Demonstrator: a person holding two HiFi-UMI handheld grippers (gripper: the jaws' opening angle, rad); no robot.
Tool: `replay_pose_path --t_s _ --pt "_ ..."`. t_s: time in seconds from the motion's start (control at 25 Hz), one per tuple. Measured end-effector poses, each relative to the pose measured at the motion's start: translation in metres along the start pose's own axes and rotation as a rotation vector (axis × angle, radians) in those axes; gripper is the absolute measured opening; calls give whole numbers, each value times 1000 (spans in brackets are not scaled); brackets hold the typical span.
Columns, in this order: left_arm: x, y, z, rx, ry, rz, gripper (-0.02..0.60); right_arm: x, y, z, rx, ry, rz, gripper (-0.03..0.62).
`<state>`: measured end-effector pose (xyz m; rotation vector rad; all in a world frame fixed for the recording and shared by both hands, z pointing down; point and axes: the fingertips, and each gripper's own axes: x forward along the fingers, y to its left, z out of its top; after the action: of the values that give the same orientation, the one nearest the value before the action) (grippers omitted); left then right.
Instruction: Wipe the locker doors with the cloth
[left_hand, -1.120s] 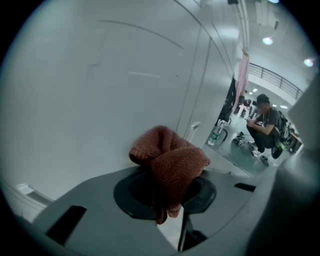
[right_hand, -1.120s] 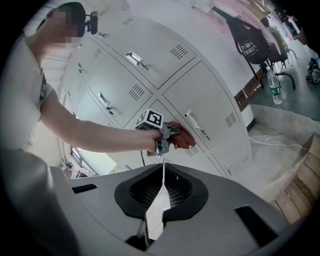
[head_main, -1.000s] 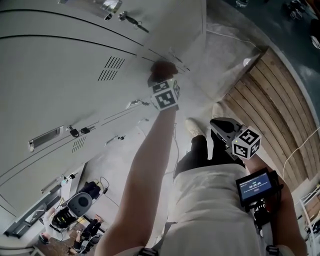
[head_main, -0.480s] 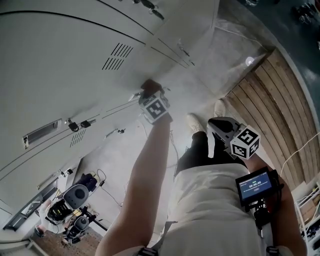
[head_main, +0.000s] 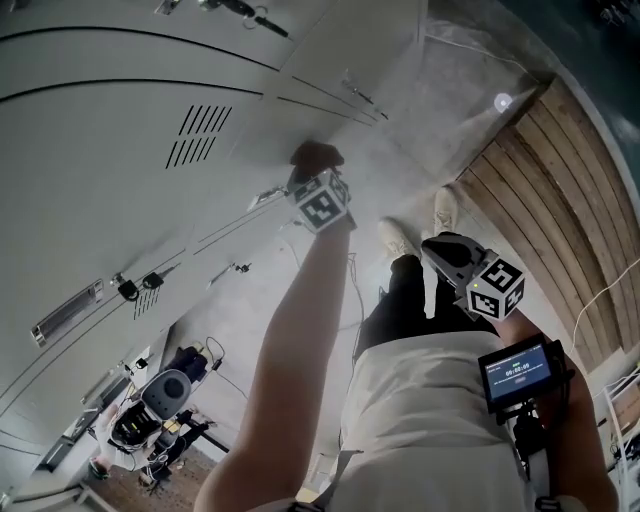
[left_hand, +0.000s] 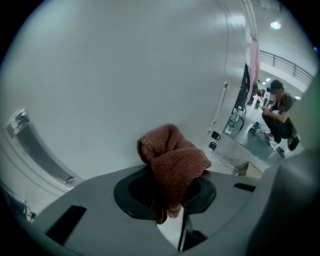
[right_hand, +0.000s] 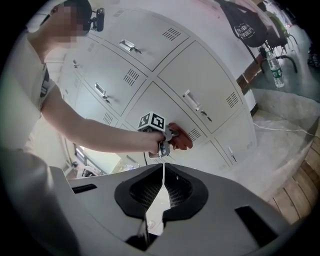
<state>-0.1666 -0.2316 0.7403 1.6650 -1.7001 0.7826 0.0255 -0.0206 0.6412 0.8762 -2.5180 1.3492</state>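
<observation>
Left gripper (left_hand: 167, 192): clenched on the cloth, which we see bunched between the two jaws and bulging out past their tips.
Cloth (left_hand: 172, 160): rust-brown knit, folded into a thick wad. In the right gripper view it sits against a grey door face, just beside a small block of vent slots.
Locker doors (head_main: 120, 130): pale grey metal, stacked in rows. Each has a vent block and a latch handle.
Door at the cloth: plain, smooth panel. In the left gripper view we note a latch handle (left_hand: 20, 122) off to the left, apart from the cloth.
Left arm: bare forearm stretched out from the body to the lockers, with the marker cube (head_main: 322, 203) just behind the cloth.
Right gripper (right_hand: 162, 192): jaws drawn together, only a thin slit between them and nothing held. It is down by the person's waist, well apart from the lockers and facing them.
Small screen (head_main: 518, 372): lit, mounted just behind the right gripper's cube.
Floor: grey concrete under the pale shoes (head_main: 398, 240), with wooden planks (head_main: 540, 180) to the right.
Background: a person (left_hand: 280, 112) crouches far off in the left gripper view.
</observation>
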Motion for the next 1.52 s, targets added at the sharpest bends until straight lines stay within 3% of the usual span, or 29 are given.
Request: replay_pose_path --t_s 0.16,0.2,0.4,0.52,0.72,0.8,0.92,1.0,1.12,1.24,1.36,1.52 --pt "21 -47 16 225 20 -34 75 -8 -16 -11 44 -5 -28 20" --pt "25 -54 18 248 21 -36 75 -10 -21 -15 53 -4 -35 20" --pt "38 -52 8 180 20 -18 75 -6 -38 -26 62 5 -46 20" --pt "36 -28 -9 147 38 20 75 0 -35 -30 74 5 -36 20" --pt "24 19 -42 20 17 52 75 12 -24 -32 58 26 -5 20" --pt "21 31 -56 70 12 40 75 16 -20 -32 51 29 1 20" --pt "19 38 -88 261 70 -7 74 22 -18 -33 48 32 5 20" --pt "17 52 -112 332 125 0 74 26 -17 -37 49 39 10 20" --pt "8 91 -129 242 142 99 74 27 -15 -45 57 51 12 20" --pt "-6 127 -116 106 69 192 74 28 -12 -54 65 63 14 20" --pt "-15 139 -104 146 50 222 74 28 -12 -58 71 73 19 20" --pt "-1 131 -111 188 84 170 75 29 -17 -57 80 66 10 20"
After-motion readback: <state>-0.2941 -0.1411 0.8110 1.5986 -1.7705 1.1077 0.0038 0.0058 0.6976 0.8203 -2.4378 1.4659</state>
